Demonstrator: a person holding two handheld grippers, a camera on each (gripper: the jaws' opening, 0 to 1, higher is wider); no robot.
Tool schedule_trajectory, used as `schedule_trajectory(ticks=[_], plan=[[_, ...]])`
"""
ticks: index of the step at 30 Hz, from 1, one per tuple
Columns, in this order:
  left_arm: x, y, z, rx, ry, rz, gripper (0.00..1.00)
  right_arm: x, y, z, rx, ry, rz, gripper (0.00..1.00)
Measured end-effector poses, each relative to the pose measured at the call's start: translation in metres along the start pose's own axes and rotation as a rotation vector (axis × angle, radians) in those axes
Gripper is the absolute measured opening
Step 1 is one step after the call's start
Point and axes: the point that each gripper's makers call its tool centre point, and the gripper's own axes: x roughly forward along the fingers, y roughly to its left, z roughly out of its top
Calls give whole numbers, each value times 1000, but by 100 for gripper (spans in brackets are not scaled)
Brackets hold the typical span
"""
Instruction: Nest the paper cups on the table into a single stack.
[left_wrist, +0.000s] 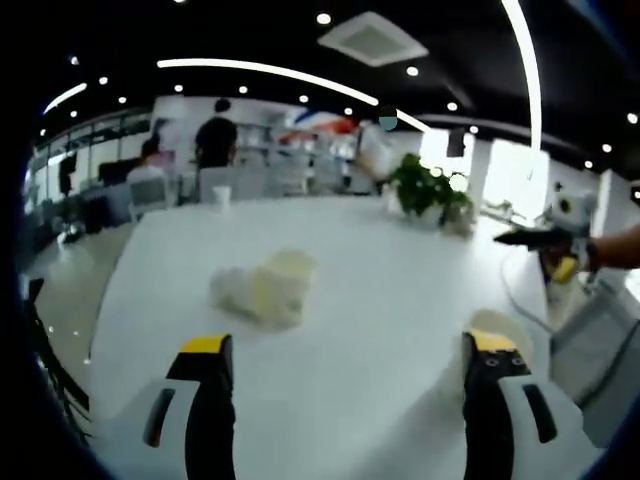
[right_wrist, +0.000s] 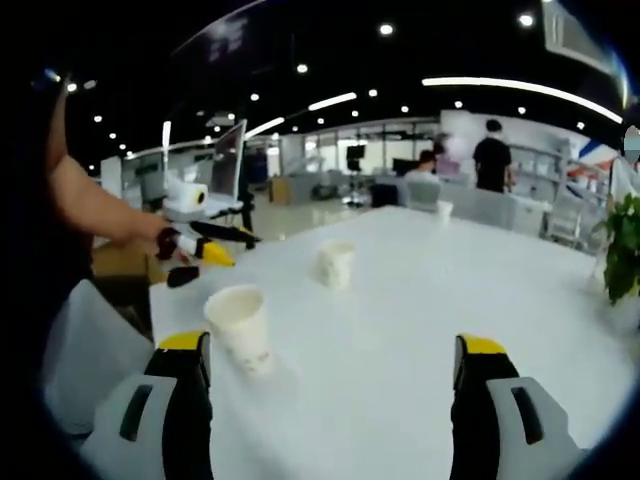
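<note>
In the left gripper view a blurred pale paper cup (left_wrist: 268, 288) stands mid-table; I cannot tell whether a second cup leans on it. Another cup (left_wrist: 494, 325) peeks out just beyond my right-hand jaw. My left gripper (left_wrist: 350, 345) is open with only bare table between its jaws. In the right gripper view one cup (right_wrist: 240, 326) stands upright close to the left jaw. A second cup (right_wrist: 335, 262) stands further out. My right gripper (right_wrist: 328, 345) is open and holds nothing. The left gripper (right_wrist: 205, 250) shows at the table's left edge, in a hand.
The long white table (left_wrist: 380, 300) carries a small far cup (left_wrist: 221, 195) and a potted plant (left_wrist: 430, 190) at its far end. The right gripper (left_wrist: 538, 238) comes in from the right. People and chairs are beyond the table. A monitor (right_wrist: 228, 160) stands off to the left.
</note>
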Motion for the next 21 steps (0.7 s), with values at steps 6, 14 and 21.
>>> schedule_trajectory(ticks=[6, 14, 21], plan=[[18, 4, 6, -2, -4, -12, 93, -1, 2, -4, 6, 11, 2, 100], [37, 14, 9, 53, -1, -1, 97, 0, 5, -6, 14, 4, -1, 100], [62, 22, 11, 88, -2, -17, 95, -1, 4, -11, 25, 10, -7, 100]])
